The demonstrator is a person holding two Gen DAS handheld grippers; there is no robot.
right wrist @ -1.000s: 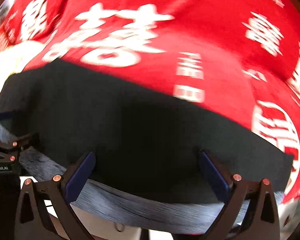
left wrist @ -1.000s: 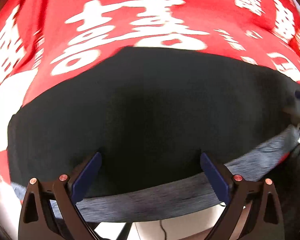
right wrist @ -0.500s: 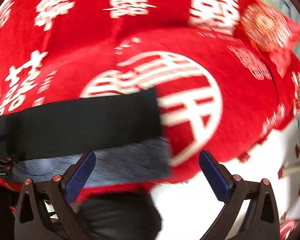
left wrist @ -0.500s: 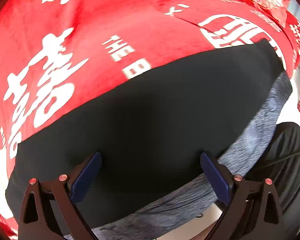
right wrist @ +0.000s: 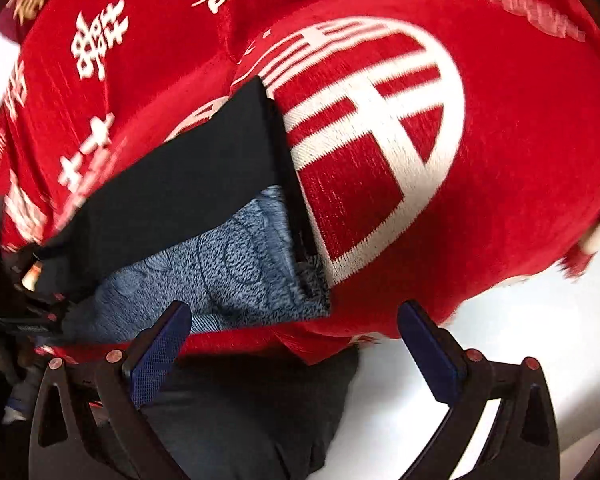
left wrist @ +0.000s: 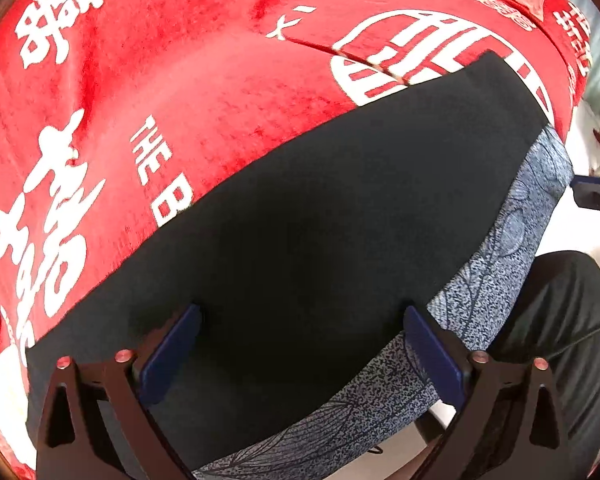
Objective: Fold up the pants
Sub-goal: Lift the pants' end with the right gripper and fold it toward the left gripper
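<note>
The pants (left wrist: 320, 220) lie flat on the red cloth, black outside with a blue-grey patterned fleece lining (left wrist: 500, 256) showing along the near edge. My left gripper (left wrist: 300, 344) is open and hovers over the black fabric near that edge, holding nothing. In the right wrist view the pants (right wrist: 188, 184) run from the left to a squared end at the centre, lining (right wrist: 236, 272) exposed. My right gripper (right wrist: 292, 340) is open and empty, just off the pants' end corner at the cloth's near edge.
A red cloth with white characters (left wrist: 180, 92) covers the surface; it also fills the right wrist view (right wrist: 480, 140). The person's dark-trousered legs (right wrist: 252, 408) stand at the near edge, over white floor (right wrist: 520, 312). The other gripper's tip (left wrist: 596, 196) shows at the right.
My right gripper has swung right, off the black fabric to the pants' end corner. My left view has shifted right along the pants. Both stay open.
</note>
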